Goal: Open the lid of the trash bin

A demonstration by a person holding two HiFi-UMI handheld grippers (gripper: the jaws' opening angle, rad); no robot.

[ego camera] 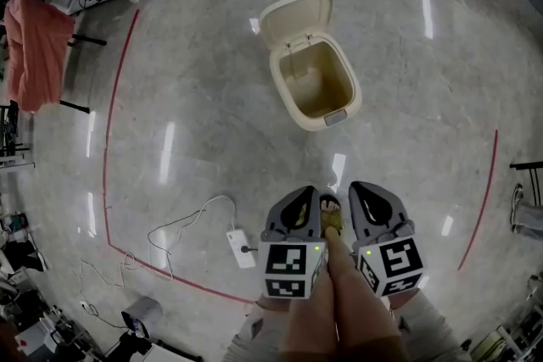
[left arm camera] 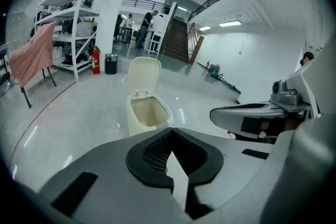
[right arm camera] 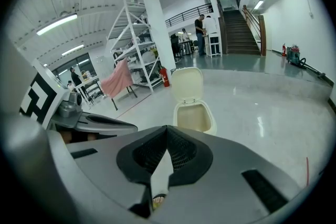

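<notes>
The pale polished floor (ego camera: 195,97) is stretching out all around you, with a red line (ego camera: 109,165) curving across it at your left. The cream trash bin (ego camera: 305,119) is standing on it straight ahead, well apart from both tools. Its lid (ego camera: 295,15) is leaning back on the far side, leaving the inside showing (so the bin is already open). You are holding the left gripper (ego camera: 299,197) and the right gripper (ego camera: 372,192) side by side close to your body, both pointing toward the bin, with your foot (ego camera: 332,218) showing between them. Each pair of jaws is meeting at the tips, pressed together and gripping nothing. A small white adapter (ego camera: 240,248) is lying on the floor just left of the left gripper, its thin cable (ego camera: 182,225) looping away.
</notes>
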